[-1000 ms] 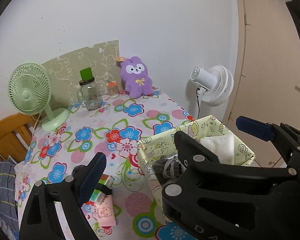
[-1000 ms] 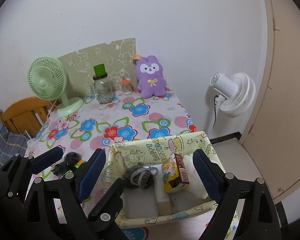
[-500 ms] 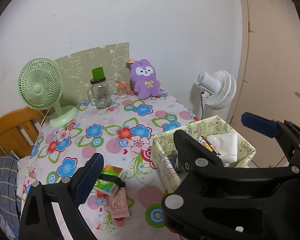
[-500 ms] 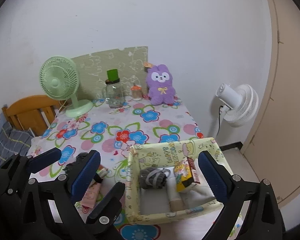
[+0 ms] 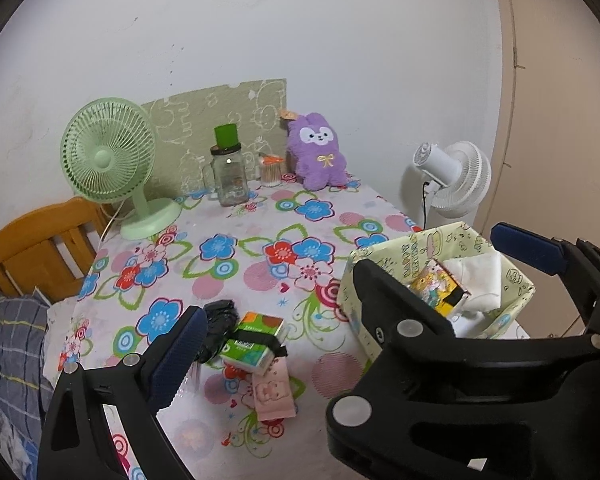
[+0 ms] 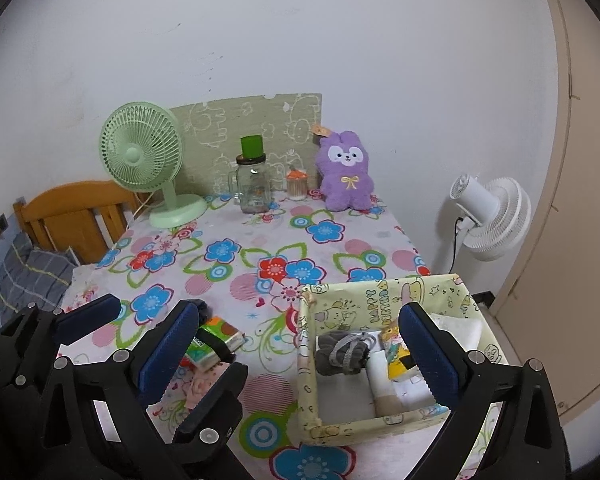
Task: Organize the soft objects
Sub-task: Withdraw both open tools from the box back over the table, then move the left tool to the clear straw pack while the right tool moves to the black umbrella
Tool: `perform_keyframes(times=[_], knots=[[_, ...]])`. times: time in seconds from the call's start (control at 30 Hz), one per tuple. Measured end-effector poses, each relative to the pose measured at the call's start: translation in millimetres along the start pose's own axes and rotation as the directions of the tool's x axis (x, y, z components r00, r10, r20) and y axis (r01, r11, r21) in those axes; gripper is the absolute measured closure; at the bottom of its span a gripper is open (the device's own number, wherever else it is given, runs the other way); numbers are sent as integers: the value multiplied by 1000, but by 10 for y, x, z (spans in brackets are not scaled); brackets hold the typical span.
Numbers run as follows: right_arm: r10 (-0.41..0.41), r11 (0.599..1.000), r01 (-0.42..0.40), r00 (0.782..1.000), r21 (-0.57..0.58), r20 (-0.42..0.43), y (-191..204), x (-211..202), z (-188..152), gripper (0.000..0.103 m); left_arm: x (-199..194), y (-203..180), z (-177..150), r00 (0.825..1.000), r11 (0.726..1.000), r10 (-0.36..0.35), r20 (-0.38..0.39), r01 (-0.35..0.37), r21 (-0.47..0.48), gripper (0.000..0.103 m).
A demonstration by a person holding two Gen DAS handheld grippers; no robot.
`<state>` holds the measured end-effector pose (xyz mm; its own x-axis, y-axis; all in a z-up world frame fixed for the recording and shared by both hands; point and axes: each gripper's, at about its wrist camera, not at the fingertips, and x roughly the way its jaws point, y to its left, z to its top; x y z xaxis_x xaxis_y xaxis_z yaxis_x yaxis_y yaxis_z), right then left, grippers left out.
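Floral cloth covers the table (image 6: 236, 280) in front of you, the biggest thing in both views; at its far end stand a green fan (image 6: 142, 160), a purple plush rabbit (image 6: 346, 172) against the wall and a glass jar (image 6: 253, 188) with a green lid; a white fan (image 6: 494, 218) stands off the table's right side. Near you, at the table's right edge, sits the yellow printed box (image 6: 340, 426); inside it lie a grey knitted bundle (image 6: 342, 354), a beige roll (image 6: 382, 384), a yellow packet (image 6: 398, 354) and white folded cloth (image 5: 480, 276). Left of the box, on the cloth, a green tissue pack (image 5: 256, 342) lies touching a dark crumpled item (image 5: 220, 324) and a pink pouch (image 5: 272, 394). Your right gripper (image 6: 300, 348) has just been opening and its jaws stand wide over the box's left wall, nothing gripped; your left gripper (image 5: 348, 284) is also spread wide and empty, hovering above the tissue pack and the box's near corner.
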<state>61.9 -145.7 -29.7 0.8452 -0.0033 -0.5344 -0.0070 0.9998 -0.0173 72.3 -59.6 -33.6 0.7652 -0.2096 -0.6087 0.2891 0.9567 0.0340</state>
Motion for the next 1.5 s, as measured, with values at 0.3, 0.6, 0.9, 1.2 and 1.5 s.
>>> perform_keyframes(times=[0.3,0.6,0.9,1.2,1.5], knots=[[52,999,-53,998,-4,-28,193,112,-74,2,24,202,-119,999,999,34,-12,-34,-19,4],[80,996,-81,996,-30,-44,404,287,-166,2,125,393,-259,998,998,52,-40,-54,-39,4],[97,994,-100,992,-37,-84,578,453,-237,2,224,561,-357,995,995,70,-66,-74,-60,5],[103,993,-110,987,-52,-125,737,674,-268,2,373,763,-442,990,990,100,-100,-109,-85,5],[126,989,-138,977,-55,-174,874,956,-301,2,593,1010,-502,977,981,136,-167,-156,-117,11]])
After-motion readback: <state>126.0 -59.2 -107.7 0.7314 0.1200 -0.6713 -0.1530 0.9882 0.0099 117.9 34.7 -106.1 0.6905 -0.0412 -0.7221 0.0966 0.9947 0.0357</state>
